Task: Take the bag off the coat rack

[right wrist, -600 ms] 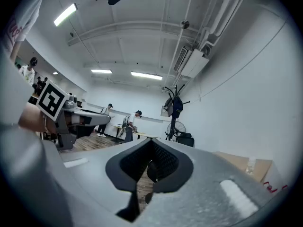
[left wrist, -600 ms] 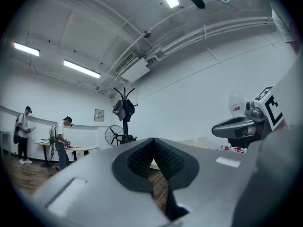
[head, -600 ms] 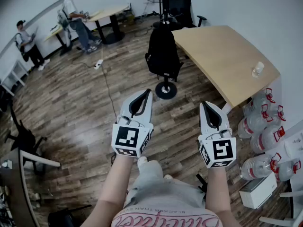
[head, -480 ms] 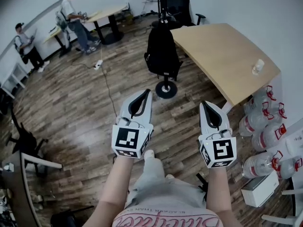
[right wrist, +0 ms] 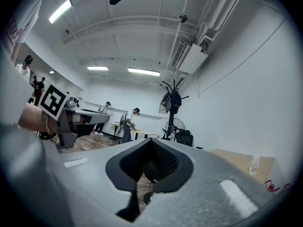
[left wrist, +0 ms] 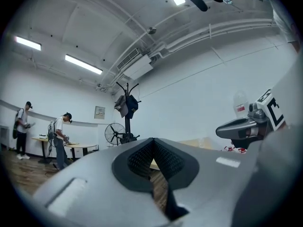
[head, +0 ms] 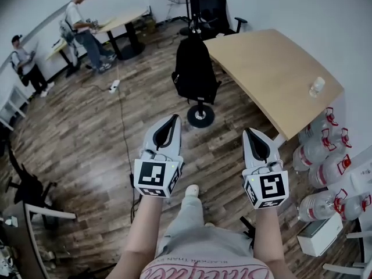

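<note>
The left gripper point(head: 174, 118) and the right gripper point(head: 247, 131) are held side by side at waist height, both pointing forward over the wood floor point(head: 87, 138). Each has its jaws pressed fully together with nothing between them; both gripper views show the dark ribbed pads meeting at the tip, with only open room beyond.

The black backpack point(head: 195, 68) hangs on the coat rack point(head: 200, 115), well ahead of both grippers and roughly in line with the gap between them, a little nearer the left gripper's line. The rack's round base stands on the floor directly beyond the two tips, apart from them. In the left gripper view the rack rises ahead and slightly left of the jaws; in the right gripper view it stands ahead and slightly right.

A wooden table point(head: 273, 68) lies ahead of the right gripper and to its right, with a clear bottle point(head: 317, 86) near its far edge. Large water jugs point(head: 319, 156) stand on the floor to the right gripper's right. An office chair point(head: 212, 10) sits behind the rack. Two people point(head: 78, 25) stand at another table far ahead to the left of the left gripper.
</note>
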A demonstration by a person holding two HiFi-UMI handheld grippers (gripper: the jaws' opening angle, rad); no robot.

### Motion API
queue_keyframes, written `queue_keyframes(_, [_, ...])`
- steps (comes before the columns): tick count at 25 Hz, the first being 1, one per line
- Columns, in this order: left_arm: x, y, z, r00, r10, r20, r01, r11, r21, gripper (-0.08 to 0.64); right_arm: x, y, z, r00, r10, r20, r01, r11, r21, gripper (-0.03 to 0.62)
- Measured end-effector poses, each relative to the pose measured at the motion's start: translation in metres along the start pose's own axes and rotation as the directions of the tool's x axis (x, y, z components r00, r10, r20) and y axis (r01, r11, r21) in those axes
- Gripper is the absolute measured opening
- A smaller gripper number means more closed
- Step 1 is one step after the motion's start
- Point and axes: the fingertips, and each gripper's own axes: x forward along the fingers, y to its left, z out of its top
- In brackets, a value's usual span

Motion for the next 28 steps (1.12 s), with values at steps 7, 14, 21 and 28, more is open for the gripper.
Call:
queue_keyframes(7, [0.051, 0.044, -0.027, 1.0, 0.023, -0.021, -0.024, 0.999, -0.046, 0.015, 0.065, -0.01, -0.014, 0.998, 0.032, -0.048, -0.034, 0.999, -0.027, 0.002])
queue_keyframes(14, [0.109, 0.083, -0.051, 0.999, 0.015, -0.045, -0.019, 0.996, -0.088, 0.015, 0.129, -0.024, -0.028, 0.994, 0.036, -0.103, -0.04, 0.999, -0.036, 0.002])
queue_keyframes(21, [0.158, 0.115, -0.069, 0.998, -0.03, -0.059, 0.024, 0.995, -0.102, 0.015, 0.184, -0.041, -0.041, 0.991, -0.01, -0.134, 0.01, 1.0, -0.002, 0.002])
queue_keyframes(28, [0.195, 0.145, -0.081, 0.994, -0.09, -0.062, 0.083, 0.991, -0.11, 0.015, 0.236, -0.045, -0.042, 0.986, -0.067, -0.15, 0.067, 0.998, -0.008, 0.002])
